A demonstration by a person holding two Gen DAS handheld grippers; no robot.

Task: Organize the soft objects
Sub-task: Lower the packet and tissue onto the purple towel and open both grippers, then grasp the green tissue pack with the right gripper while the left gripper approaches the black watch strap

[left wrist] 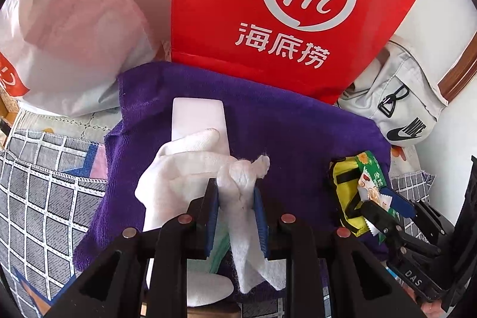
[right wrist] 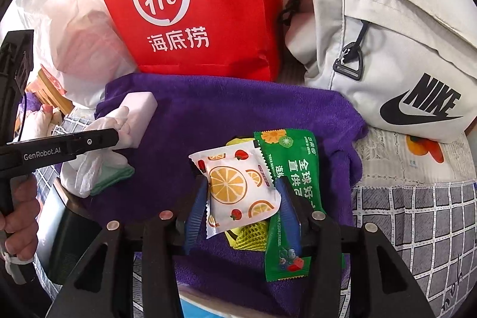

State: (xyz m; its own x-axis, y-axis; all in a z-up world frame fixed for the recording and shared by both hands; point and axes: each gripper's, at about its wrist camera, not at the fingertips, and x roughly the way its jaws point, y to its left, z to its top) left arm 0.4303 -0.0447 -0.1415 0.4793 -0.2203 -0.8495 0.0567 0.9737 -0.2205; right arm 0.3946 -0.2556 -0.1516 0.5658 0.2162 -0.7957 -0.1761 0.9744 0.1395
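Note:
My left gripper [left wrist: 235, 187] is shut on a crumpled white tissue [left wrist: 241, 178] above a purple towel [left wrist: 298, 139]. A white glove [left wrist: 179, 163] and a white block [left wrist: 198, 118] lie just ahead of it. My right gripper [right wrist: 243, 192] is shut on a white snack packet with orange slices [right wrist: 235, 189]; a green packet [right wrist: 292, 169] and yellow mesh [right wrist: 247, 234] sit with it over the purple towel [right wrist: 238, 109]. The left gripper shows in the right wrist view [right wrist: 113, 137], and the right gripper in the left wrist view [left wrist: 384, 213].
A red paper bag [left wrist: 268, 5] stands behind the towel, a white plastic bag [left wrist: 74, 20] to its left, a grey Nike bag [right wrist: 387, 55] to its right. A grey checked cloth [left wrist: 38, 184] covers the surface.

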